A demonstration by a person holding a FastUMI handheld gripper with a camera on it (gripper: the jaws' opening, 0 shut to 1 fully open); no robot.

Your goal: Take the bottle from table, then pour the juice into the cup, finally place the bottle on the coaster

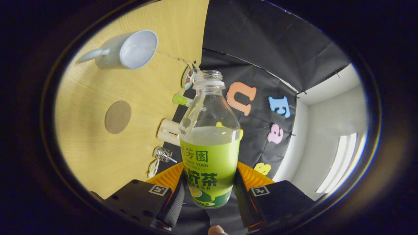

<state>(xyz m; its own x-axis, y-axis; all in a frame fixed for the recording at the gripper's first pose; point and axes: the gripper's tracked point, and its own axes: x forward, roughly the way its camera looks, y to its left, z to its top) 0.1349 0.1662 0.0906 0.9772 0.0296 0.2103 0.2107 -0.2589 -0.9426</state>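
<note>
A pale wood-grain table (pixel 98 137) is seen rotated by the tilt of the view, its far edge meeting the black cloth wall. On it stands a smooth, light grey cup (pixel 125 50) with a curved handle, its round mouth turned toward the camera. A thin stream of juice (pixel 169 54) is seen arcing from the bottle's mouth into the cup. Below the cup lies a flat, round, brownish coaster (pixel 118 117), well apart from it, with bare tabletop all around. Along the table's far edge small items are lined up, among them a cream-coloured block (pixel 168 131) and a small metal coil piece (pixel 164 154). The clear plastic bottle (pixel 210 143) is held uncapped between the black ribbed fingers (pixel 174 204) of the tool (pixel 209 199), which is closed on its lower body. The bottle carries a bright green label, and pale cloudy juice is seen up to just above the label.
</note>
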